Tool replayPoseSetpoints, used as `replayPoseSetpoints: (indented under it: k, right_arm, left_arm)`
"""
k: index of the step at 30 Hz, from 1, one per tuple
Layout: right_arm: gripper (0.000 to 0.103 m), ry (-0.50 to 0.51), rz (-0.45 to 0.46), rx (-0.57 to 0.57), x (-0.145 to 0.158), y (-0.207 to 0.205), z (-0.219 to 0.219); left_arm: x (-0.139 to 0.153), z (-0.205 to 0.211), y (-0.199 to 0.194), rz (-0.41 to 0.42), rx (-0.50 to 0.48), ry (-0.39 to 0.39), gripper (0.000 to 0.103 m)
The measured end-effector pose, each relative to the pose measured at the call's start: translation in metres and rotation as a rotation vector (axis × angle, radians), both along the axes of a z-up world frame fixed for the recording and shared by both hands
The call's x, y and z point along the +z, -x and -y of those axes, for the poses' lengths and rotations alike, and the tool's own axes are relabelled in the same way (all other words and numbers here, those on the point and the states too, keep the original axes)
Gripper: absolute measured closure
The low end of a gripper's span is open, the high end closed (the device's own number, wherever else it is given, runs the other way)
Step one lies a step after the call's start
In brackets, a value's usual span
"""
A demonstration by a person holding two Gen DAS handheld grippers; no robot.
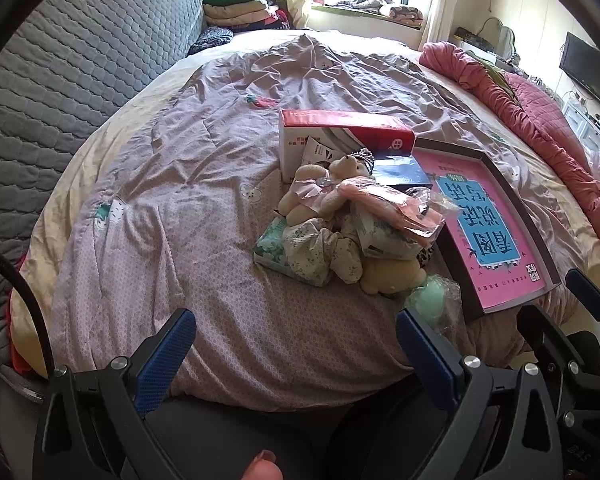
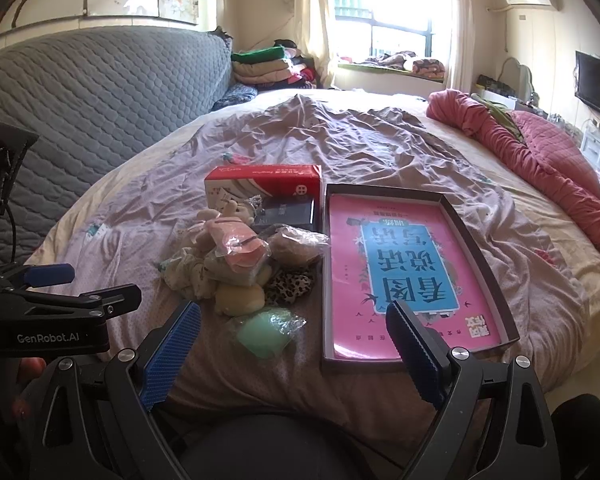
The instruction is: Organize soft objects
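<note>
A heap of soft things lies mid-bed: a teddy bear in a pink dress (image 1: 324, 188) (image 2: 224, 220), a pink item in clear wrap (image 1: 396, 208) (image 2: 242, 254), floral cloth (image 1: 320, 248) (image 2: 188, 272), a beige plush (image 1: 392, 276) (image 2: 240, 298), a leopard-print piece (image 2: 290, 286) and a green sponge in plastic (image 1: 430, 294) (image 2: 266, 330). An open shallow box with a pink and blue lining (image 1: 496, 220) (image 2: 412, 276) lies to the right. My left gripper (image 1: 296, 344) is open and empty, near the bed's front edge. My right gripper (image 2: 294, 330) is open and empty, just short of the sponge and box.
A red and white carton (image 1: 340, 136) (image 2: 266, 184) and a dark blue box (image 1: 404, 174) (image 2: 288, 214) lie behind the heap. A pink quilt (image 1: 520, 120) (image 2: 540, 160) lies along the right side. A grey padded headboard (image 1: 80, 60) (image 2: 80, 100) stands on the left.
</note>
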State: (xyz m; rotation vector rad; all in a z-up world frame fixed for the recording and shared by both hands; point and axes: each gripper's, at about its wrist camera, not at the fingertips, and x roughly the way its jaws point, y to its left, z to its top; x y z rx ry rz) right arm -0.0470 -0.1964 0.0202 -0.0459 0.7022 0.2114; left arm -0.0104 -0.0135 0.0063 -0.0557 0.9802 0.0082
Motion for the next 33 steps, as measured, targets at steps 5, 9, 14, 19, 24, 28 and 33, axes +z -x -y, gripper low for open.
replayPoseSetpoints:
  k: [5, 9, 14, 19, 24, 28, 33]
  right_arm:
    - [0.009, -0.001, 0.002, 0.0, 0.0, 0.0004, -0.0001]
    - [0.009, 0.0, 0.004, -0.002, -0.0001, 0.0009, 0.0011]
    - [0.009, 0.003, 0.004, -0.007, 0.0005, 0.0012, 0.0015]
    - [0.009, 0.002, 0.004, -0.012, 0.0011, 0.0019, 0.003]
    - [0.009, 0.002, 0.003, -0.013, 0.0008, 0.0018, 0.0028]
    - [0.009, 0.0, -0.001, -0.015, -0.0001, 0.0016, 0.0025]
    - [0.009, 0.0, -0.003, -0.015, -0.0005, 0.0015, 0.0021]
  left_arm:
    - [0.0, 0.0002, 0.0006, 0.002, 0.001, -0.001, 0.002]
    - [0.0003, -0.0005, 0.0001, 0.003, -0.002, 0.001, 0.002]
    - [0.0006, -0.0009, 0.0004, 0.004, -0.004, 0.0, 0.002]
    - [0.0026, -0.0001, 0.0011, 0.006, -0.005, 0.002, 0.002]
    - [0.0034, 0.0008, 0.0016, 0.008, -0.01, 0.004, 0.002]
    - [0.0038, 0.0017, 0.0017, 0.011, -0.012, 0.002, 0.002]
    - [0.0039, 0.002, 0.0008, 0.013, -0.012, 0.0, 0.002]
